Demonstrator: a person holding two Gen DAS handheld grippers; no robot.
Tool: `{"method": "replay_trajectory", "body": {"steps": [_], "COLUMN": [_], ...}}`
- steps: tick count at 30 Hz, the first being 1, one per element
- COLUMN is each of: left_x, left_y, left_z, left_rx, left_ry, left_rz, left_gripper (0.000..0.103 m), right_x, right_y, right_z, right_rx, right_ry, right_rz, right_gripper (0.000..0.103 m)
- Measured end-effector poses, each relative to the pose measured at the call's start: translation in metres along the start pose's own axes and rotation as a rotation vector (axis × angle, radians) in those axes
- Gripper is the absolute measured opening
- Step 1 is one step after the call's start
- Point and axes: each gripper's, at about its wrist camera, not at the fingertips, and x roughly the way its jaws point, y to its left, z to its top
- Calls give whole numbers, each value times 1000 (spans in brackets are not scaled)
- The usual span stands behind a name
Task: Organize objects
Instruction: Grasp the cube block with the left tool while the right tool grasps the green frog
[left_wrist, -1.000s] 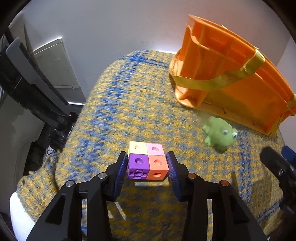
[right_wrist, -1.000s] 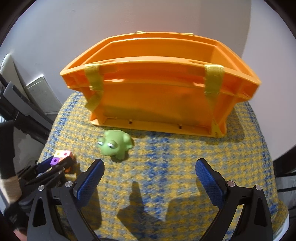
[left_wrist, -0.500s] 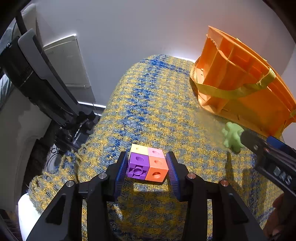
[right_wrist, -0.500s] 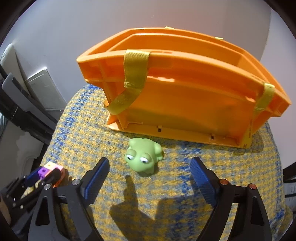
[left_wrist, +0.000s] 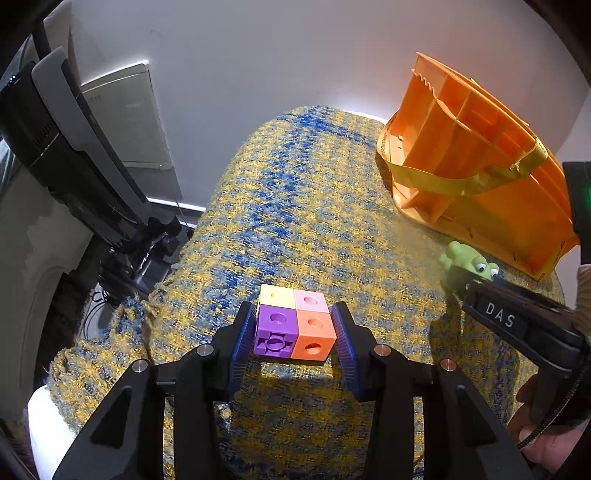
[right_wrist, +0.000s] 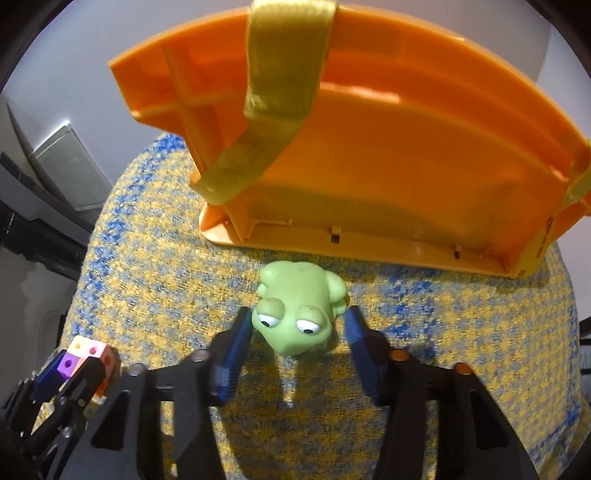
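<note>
My left gripper is shut on a block of coloured cubes, purple, orange, yellow and pink, held just above the woven cloth. The cube block also shows in the right wrist view. My right gripper is open, with its fingers on either side of a green toy frog that sits on the cloth; the pads stand close to it with small gaps. The frog also shows in the left wrist view. An orange plastic basket with yellow straps stands right behind the frog.
A blue and yellow woven cloth covers the table. The orange basket stands at the far right by the white wall. A black and grey machine stands off the table's left edge.
My right gripper has moved forward and left to the frog and narrowed around it. My left gripper has kept the cube block and shifted slightly.
</note>
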Motion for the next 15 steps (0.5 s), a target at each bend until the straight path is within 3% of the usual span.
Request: {"method": "replay_trajectory", "body": {"steps": [15], "left_x": [-1], "left_y": [-12], "left_z": [-5], "left_rx": [40], "left_ry": [16], "left_rz": [-32], "left_gripper": [42], "right_x": [-40], "right_y": [-21], "right_z": [-19], "right_rx": [-38], "right_ry": [-63], "right_rz": [-14], "right_gripper": [39]}}
